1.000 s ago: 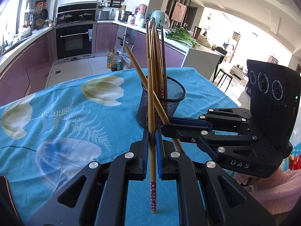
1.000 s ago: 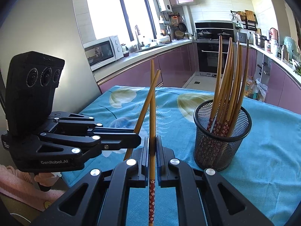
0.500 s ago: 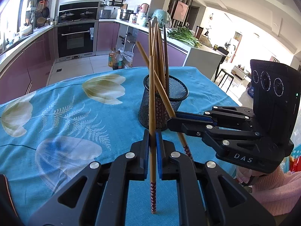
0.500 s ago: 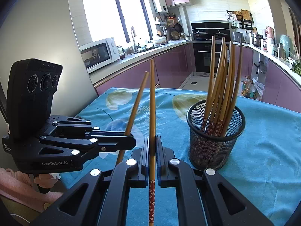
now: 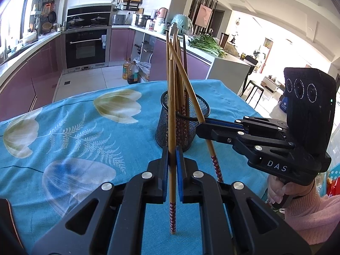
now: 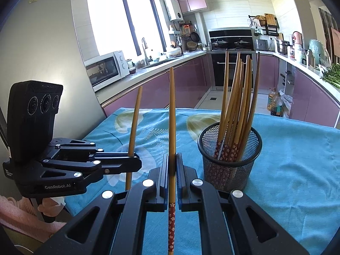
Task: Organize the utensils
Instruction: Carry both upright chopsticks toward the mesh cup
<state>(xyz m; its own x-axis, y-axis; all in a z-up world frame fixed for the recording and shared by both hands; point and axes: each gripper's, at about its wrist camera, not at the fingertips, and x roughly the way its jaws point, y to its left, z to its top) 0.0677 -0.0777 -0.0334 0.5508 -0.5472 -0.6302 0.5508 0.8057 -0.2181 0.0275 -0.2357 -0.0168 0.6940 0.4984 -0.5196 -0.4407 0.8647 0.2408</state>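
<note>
Holding one chopstick (image 5: 172, 114) clamped upright between its closed jaws, the left gripper (image 5: 172, 157) sits just on the near side of the mesh holder (image 5: 182, 125), while the right gripper (image 6: 172, 165) pinches a second chopstick (image 6: 172, 127) the same way, its long axis near vertical, patterned end down, with the holder just ahead and to its right. Judging by both views, the right gripper is the nearer to the holder's rim. How many chopsticks stand in the holder is hard to count, and the mesh hides its bottom.
</note>
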